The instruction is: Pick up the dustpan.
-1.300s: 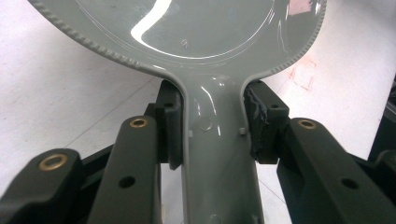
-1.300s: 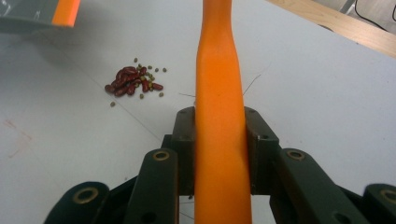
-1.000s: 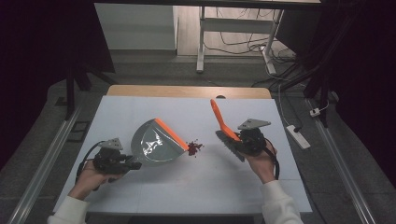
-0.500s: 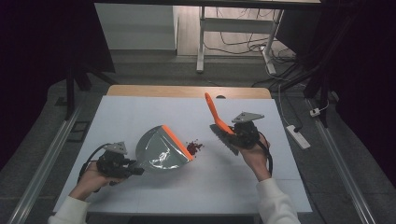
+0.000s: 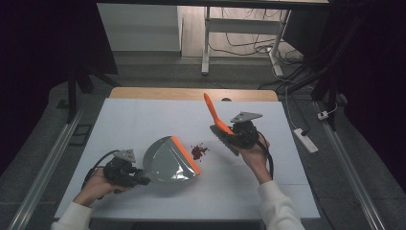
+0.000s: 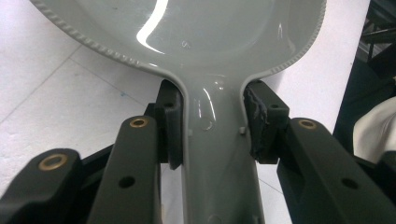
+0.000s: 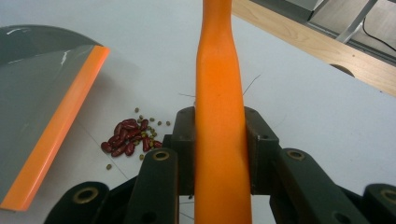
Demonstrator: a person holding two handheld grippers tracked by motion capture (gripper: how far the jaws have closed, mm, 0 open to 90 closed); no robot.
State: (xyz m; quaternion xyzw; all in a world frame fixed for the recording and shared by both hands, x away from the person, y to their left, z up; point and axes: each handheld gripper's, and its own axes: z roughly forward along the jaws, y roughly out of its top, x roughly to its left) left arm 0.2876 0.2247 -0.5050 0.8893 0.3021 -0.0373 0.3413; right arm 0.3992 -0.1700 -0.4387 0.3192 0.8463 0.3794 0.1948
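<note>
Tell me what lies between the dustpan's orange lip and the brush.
A small pile of red beans on the white table, beside the dustpan lip, short of the brush; clearest in the high view.

High view: you're looking from above your own side of the table (image 5: 143,120), facing forward and down, far enough back that the whole top plus floor and cables beyond sit in frame; your forearms enter at the bottom edge.

Left gripper view: camera rides the left gripper (image 6: 212,133), looks along its jaws, very close on the dustpan (image 6: 187,37) handle and bowl, which run from bottom centre to the top of the frame.

Right gripper view: rides the right gripper (image 7: 219,149), looks along the orange brush handle (image 7: 217,93), close, table's wooden far edge at upper right.

Overlap: the bean pile (image 7: 128,140) and the dustpan's orange lip (image 7: 56,126) at left match mid-frame in the high view.
</note>
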